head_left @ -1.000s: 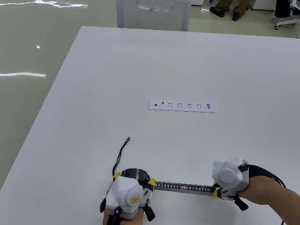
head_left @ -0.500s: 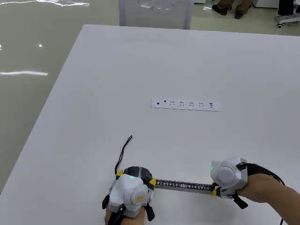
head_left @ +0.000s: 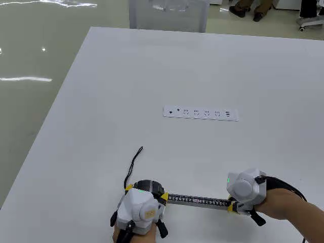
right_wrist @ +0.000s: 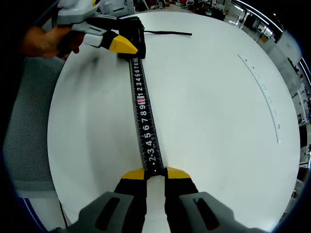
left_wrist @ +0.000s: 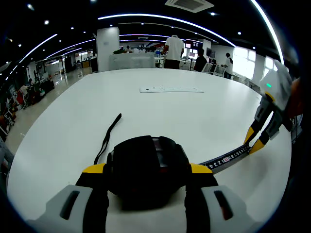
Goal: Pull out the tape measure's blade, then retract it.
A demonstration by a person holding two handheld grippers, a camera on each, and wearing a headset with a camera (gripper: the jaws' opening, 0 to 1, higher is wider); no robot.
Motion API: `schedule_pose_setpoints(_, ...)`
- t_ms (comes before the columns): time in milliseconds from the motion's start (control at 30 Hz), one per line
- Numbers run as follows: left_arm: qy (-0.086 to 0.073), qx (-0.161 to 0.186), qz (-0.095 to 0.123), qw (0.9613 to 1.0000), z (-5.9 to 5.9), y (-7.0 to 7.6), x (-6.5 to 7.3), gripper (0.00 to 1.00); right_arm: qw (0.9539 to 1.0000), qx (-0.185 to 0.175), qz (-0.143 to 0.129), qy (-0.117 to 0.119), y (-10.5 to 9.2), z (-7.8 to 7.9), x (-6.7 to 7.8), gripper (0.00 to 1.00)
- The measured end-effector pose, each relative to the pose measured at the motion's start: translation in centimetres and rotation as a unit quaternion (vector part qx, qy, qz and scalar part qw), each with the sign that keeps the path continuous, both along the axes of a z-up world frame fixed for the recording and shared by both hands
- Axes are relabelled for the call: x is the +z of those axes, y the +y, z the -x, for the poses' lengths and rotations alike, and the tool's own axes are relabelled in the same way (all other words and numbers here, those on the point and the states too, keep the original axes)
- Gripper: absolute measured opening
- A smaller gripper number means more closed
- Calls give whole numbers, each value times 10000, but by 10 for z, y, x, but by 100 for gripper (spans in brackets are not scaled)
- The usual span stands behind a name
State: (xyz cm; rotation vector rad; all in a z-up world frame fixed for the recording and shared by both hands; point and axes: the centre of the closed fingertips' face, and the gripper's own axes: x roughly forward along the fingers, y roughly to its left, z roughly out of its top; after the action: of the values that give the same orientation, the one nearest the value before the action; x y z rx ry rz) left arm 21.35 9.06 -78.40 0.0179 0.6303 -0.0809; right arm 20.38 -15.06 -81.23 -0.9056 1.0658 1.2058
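Observation:
The black tape measure case (left_wrist: 146,167) rests on the white table, clamped between the yellow-tipped jaws of my left gripper (left_wrist: 147,170), seen in the head view near the front edge (head_left: 144,195). Its black wrist strap (head_left: 132,164) trails away across the table. The numbered blade (head_left: 197,201) runs out of the case to the right, flat over the table (right_wrist: 145,116). My right gripper (right_wrist: 155,173) is shut on the blade's end, and sits at the lower right of the head view (head_left: 234,205).
A white power strip (head_left: 200,113) lies mid-table, well beyond the tape. The white table (head_left: 202,66) has wide bare room behind and to both sides. A chair back (head_left: 167,15) stands at the far edge. People stand in the distance (left_wrist: 173,51).
The right gripper has shifted slightly left toward the case, so a little less blade shows between the grippers. The left gripper holds the case in place.

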Motion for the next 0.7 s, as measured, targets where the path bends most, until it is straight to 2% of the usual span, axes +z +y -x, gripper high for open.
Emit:
schedule_pose_setpoints(167, 0, -49, -18, 10000, 3, -2, 4, 59, 10000, 7, -21, 5, 1, -1, -1, 12)
schedule_pose_setpoints(700, 12, -151, -30, 9999, 1, 0, 0, 58, 10000, 56, -30, -24, 7, -1, 1, 12)
